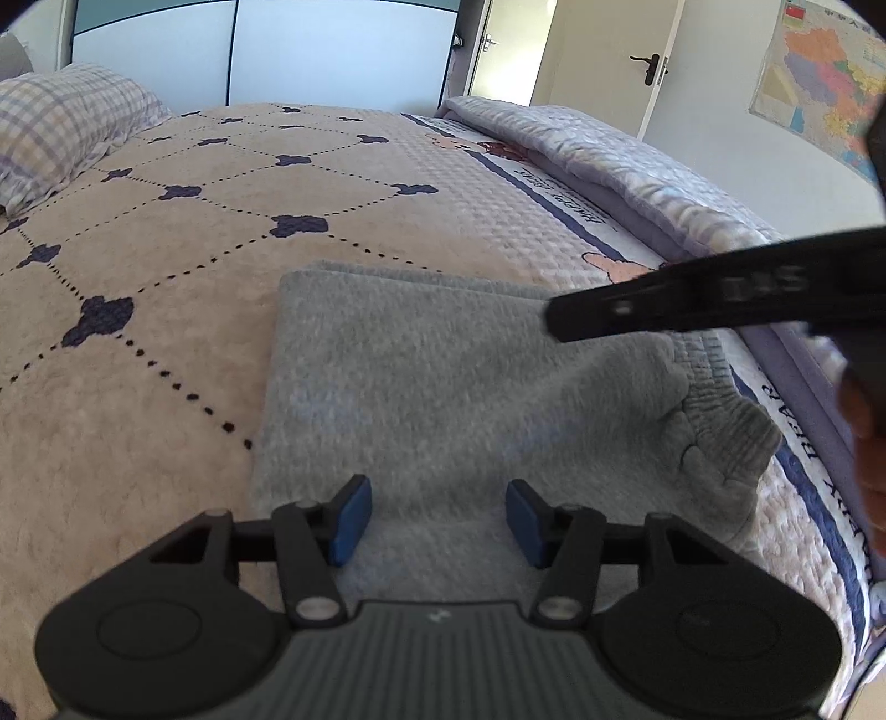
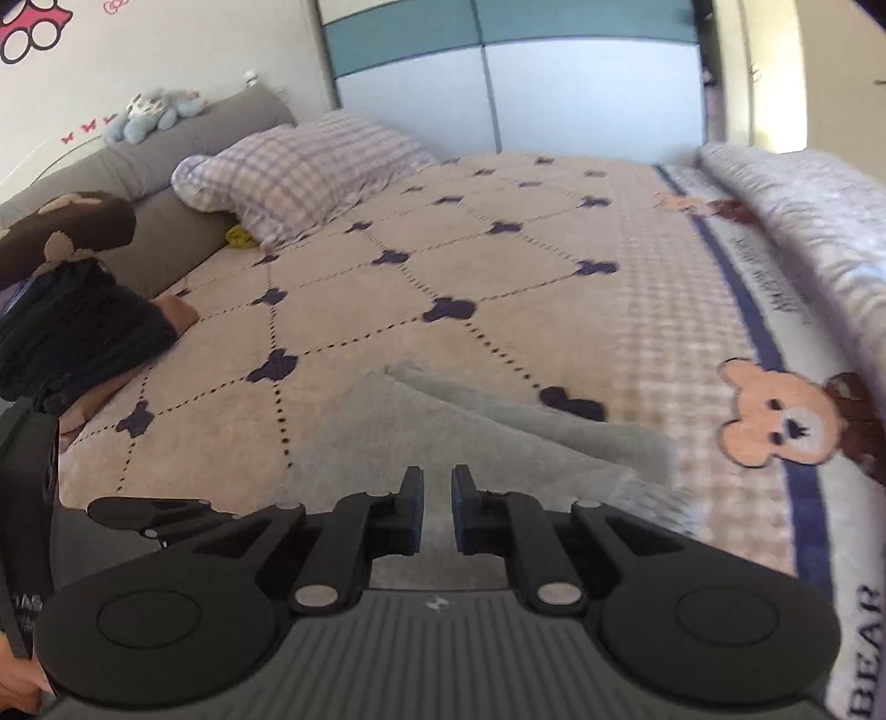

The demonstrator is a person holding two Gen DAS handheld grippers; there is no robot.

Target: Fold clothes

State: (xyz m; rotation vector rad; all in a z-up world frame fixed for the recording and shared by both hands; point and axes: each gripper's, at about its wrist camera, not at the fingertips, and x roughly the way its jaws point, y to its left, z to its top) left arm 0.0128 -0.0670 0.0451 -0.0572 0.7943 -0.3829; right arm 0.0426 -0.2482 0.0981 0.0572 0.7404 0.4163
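Note:
A grey knit garment [image 1: 454, 399] lies folded flat on the beige bedspread [image 1: 221, 221], its ribbed cuff [image 1: 736, 437] bunched at the right. My left gripper [image 1: 437, 518] hovers over the garment's near edge, open and empty, blue pads wide apart. The right gripper's black body [image 1: 692, 302] crosses the left wrist view above the garment's right side. In the right wrist view the right gripper [image 2: 437, 512] is above the folded garment [image 2: 470, 437], its pads nearly together with a narrow gap and nothing between them.
A checked pillow [image 2: 310, 171] and grey headboard cushion [image 2: 166, 160] lie at the bed's head. A dark clothes pile [image 2: 77, 338] sits at the left. A rolled quilt [image 1: 609, 160] runs along the far right edge. Wardrobe doors [image 1: 249, 50] stand behind.

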